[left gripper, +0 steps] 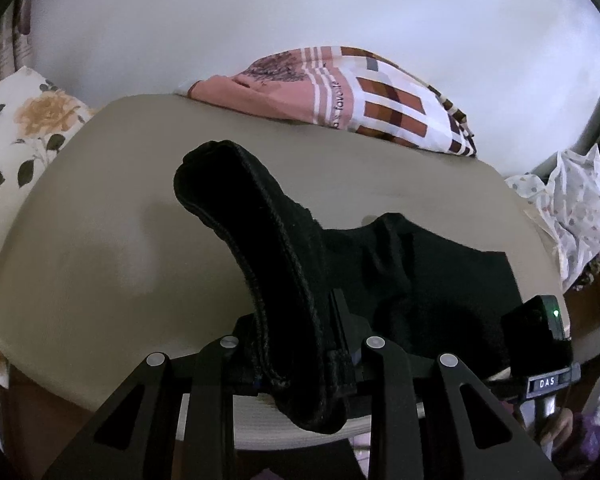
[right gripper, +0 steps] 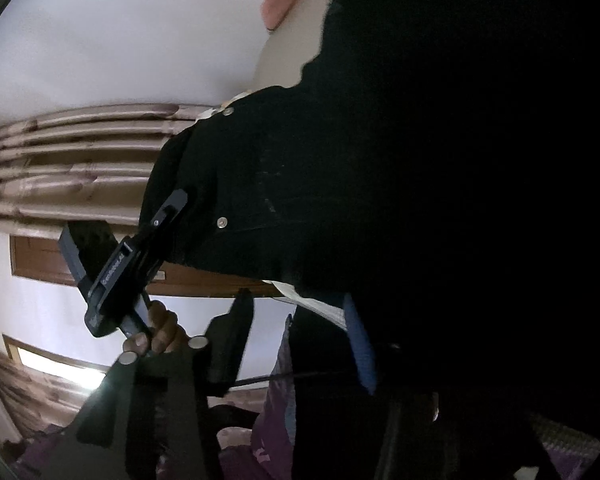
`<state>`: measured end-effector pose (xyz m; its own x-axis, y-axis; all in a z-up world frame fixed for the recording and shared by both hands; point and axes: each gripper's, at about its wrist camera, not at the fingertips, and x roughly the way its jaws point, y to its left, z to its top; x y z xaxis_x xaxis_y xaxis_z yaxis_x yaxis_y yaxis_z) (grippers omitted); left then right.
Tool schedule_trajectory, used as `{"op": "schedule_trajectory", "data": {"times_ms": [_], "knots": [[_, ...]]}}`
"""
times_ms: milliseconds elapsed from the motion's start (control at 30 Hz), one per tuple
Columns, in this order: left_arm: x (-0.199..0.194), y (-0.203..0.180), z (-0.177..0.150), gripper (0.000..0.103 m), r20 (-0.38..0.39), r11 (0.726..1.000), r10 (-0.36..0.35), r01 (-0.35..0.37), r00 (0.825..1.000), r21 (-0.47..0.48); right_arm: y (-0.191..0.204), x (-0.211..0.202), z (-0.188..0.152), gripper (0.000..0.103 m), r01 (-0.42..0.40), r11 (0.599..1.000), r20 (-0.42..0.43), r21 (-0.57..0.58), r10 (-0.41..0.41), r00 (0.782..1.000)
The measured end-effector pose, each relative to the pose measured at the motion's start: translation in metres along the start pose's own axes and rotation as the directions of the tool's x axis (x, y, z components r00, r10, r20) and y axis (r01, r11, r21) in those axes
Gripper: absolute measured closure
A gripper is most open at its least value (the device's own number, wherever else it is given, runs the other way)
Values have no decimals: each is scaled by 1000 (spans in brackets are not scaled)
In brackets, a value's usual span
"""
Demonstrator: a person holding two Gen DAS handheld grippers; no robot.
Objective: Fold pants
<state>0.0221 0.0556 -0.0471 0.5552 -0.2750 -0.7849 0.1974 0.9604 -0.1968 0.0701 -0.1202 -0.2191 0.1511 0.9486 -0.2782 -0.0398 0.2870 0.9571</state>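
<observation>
Black pants point(left gripper: 420, 280) lie on a beige table point(left gripper: 100, 240). My left gripper point(left gripper: 296, 332) is shut on a thick seamed edge of the pants and holds a long fold of it up off the table. The right wrist view shows that gripper point(right gripper: 168, 216) from the side, clamped on the cloth near two metal rivets, with a hand point(right gripper: 160, 332) around its handle. My right gripper point(right gripper: 296, 340) stands open at the pants' near edge. Its left finger point(right gripper: 236, 340) is clear of the cloth, and black fabric drapes over the blue-padded right finger point(right gripper: 360, 344). Its housing point(left gripper: 540, 328) shows a green light.
A pink and brown checked pillow point(left gripper: 340, 92) rests at the table's far edge. A floral cushion point(left gripper: 20, 132) is on the left and crumpled white cloth point(left gripper: 572, 208) on the right. Brown curtains point(right gripper: 80, 168) hang on the wall beyond.
</observation>
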Motion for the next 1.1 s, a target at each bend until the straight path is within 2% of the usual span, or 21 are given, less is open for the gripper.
{"op": "schedule_trajectory", "data": {"times_ms": [267,400,600,767,867,1100], "knots": [[-6,-4,6,76,17,998,-55,56,998,-35,0,-36,-6,48,-3,1000,53,-7,3,999],[-8,-5,9,76,21,996,-76,77,997,-48,5,-63,-15,36,36,999,113,-26,-32,993],[-9,-7,11,76,25,994,-97,98,995,-56,-1,-108,-38,35,59,998,200,-19,-54,978],[-12,-17,15,76,33,992,-114,115,993,-48,-16,-128,-45,33,49,998,266,31,-56,962],[-15,-26,19,76,44,990,-131,132,990,-40,-25,-133,-45,32,21,998,284,62,-38,958],[-18,-49,29,76,59,985,-172,173,983,-10,-41,-142,-45,32,12,994,308,108,-45,950]]}}
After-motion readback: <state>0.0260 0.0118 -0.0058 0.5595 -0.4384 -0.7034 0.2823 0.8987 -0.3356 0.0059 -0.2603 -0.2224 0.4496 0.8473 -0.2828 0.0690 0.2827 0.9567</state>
